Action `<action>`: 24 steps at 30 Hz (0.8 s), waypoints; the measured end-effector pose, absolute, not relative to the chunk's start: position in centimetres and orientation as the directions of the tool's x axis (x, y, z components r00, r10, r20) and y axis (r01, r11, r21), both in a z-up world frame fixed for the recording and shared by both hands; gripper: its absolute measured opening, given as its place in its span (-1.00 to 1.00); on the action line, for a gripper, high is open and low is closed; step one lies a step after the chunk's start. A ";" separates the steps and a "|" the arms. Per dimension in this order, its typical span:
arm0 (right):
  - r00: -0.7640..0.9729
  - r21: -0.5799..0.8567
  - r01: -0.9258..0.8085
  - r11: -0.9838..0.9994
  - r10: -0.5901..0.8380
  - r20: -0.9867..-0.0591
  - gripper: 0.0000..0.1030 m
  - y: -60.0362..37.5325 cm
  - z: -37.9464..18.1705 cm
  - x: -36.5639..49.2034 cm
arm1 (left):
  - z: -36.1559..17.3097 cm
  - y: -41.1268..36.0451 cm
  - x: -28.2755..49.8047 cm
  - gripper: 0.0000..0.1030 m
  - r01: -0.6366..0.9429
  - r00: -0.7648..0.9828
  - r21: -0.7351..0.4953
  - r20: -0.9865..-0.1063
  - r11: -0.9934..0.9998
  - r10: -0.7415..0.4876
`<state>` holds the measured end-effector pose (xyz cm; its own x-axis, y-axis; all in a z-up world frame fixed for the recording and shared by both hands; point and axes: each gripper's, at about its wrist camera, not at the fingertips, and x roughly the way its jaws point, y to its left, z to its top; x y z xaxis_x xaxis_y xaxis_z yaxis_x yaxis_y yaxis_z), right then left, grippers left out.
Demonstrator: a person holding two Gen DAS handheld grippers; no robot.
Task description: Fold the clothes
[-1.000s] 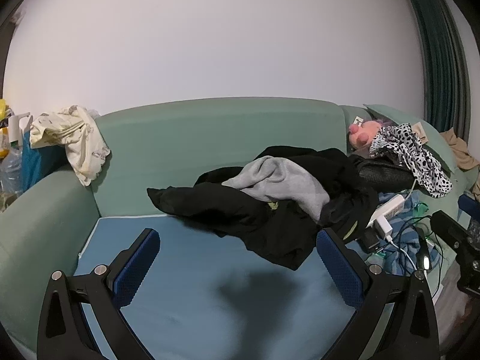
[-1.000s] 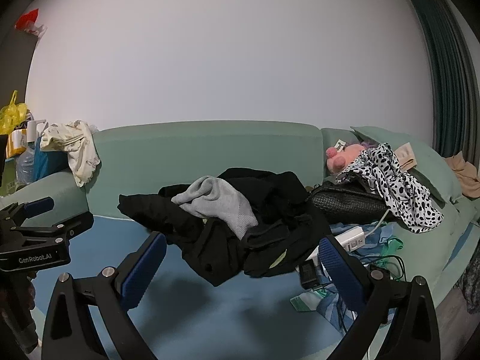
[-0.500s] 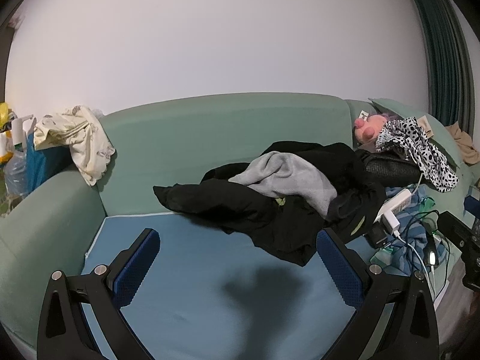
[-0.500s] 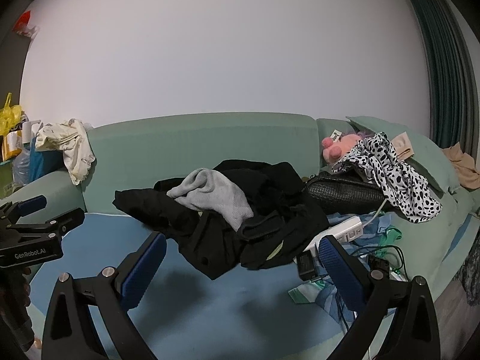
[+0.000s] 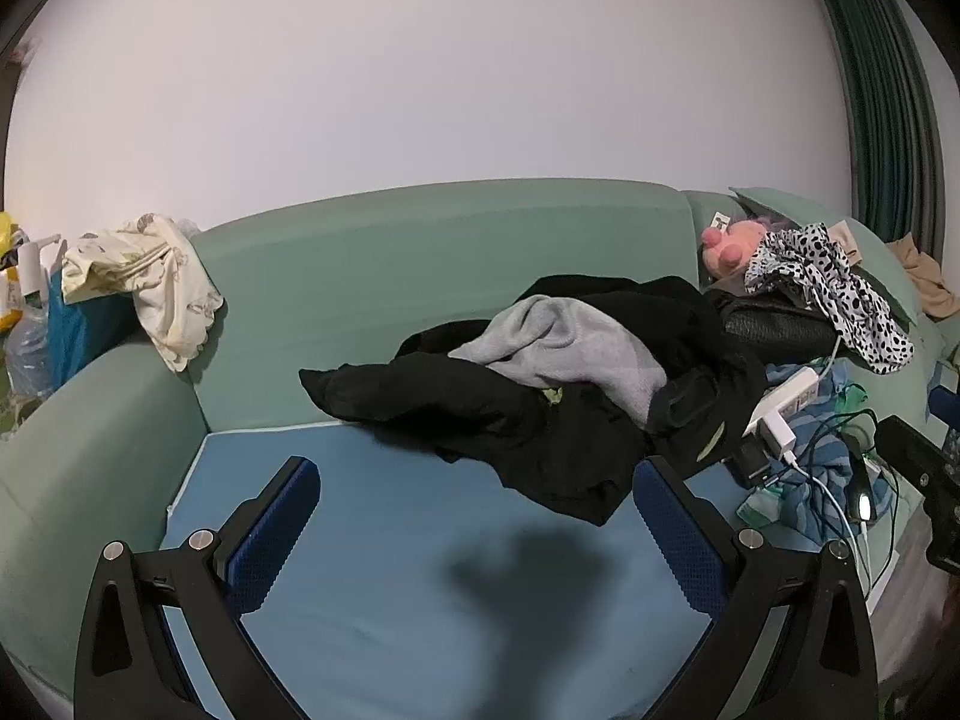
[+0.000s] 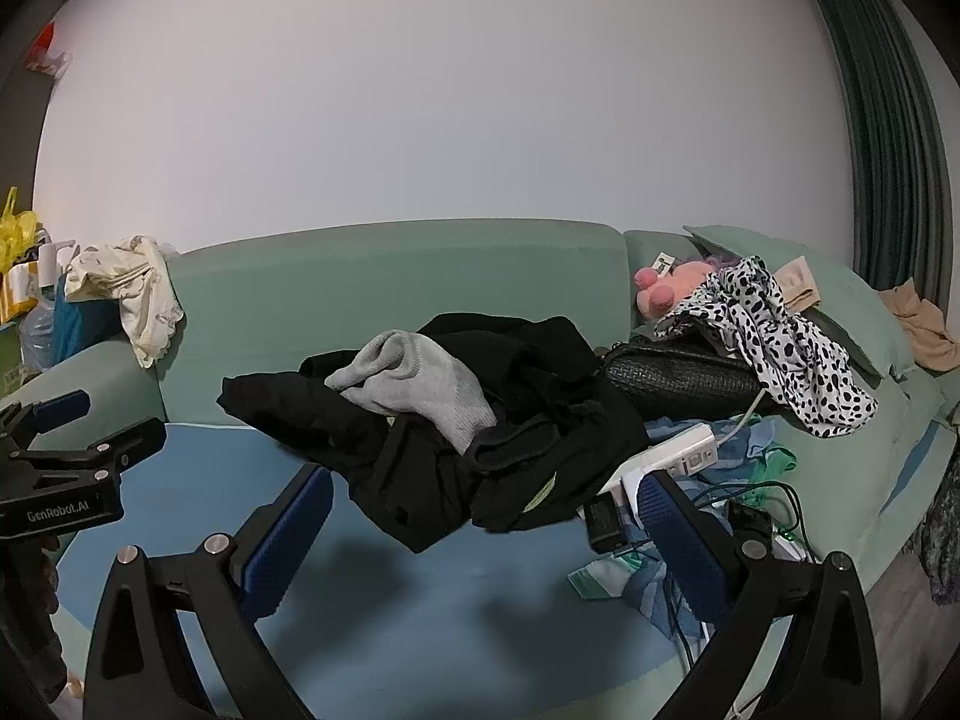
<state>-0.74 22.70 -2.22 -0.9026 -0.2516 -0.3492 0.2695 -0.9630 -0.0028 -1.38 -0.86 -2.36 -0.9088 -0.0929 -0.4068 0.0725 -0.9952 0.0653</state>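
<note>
Left claw (image 5: 474,498) and right claw (image 6: 483,507) both wide, empty, above sofa (image 5: 420,252); black jacket (image 5: 480,420) with grey garment (image 5: 570,348) heaped ahead.

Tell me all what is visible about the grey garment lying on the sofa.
The grey garment is a soft, knit-looking piece, light grey with a slightly darker patch at its lower end. It lies crumpled and unfolded on top of the black clothing pile, which rests on the sofa's blue seat cover in front of the green backrest. It touches only the black clothes. Neither gripper touches it; which kind of garment it is I cannot tell.
</note>
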 end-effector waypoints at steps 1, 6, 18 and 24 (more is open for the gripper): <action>-0.902 -0.001 0.269 -0.963 -0.252 -0.351 1.00 22.8 -2.3 -0.7 | -2.4 -0.8 -1.4 1.00 0.072 -0.908 0.067 -0.409 -0.995 -0.094; -0.899 0.004 0.263 -0.965 -0.246 -0.361 1.00 23.1 -2.7 -0.9 | -2.9 -0.7 -1.6 1.00 0.072 -0.902 0.066 -0.421 -0.995 -0.093; -0.878 0.008 0.245 -0.969 -0.226 -0.422 1.00 23.2 -4.6 -2.6 | -4.9 -0.6 -4.1 1.00 0.063 -0.883 0.080 -0.460 -0.995 -0.093; -0.863 0.014 0.247 -0.969 -0.226 -0.451 1.00 22.8 -5.7 -4.1 | -5.9 -0.6 -5.7 1.00 0.057 -0.874 0.095 -0.476 -0.994 -0.096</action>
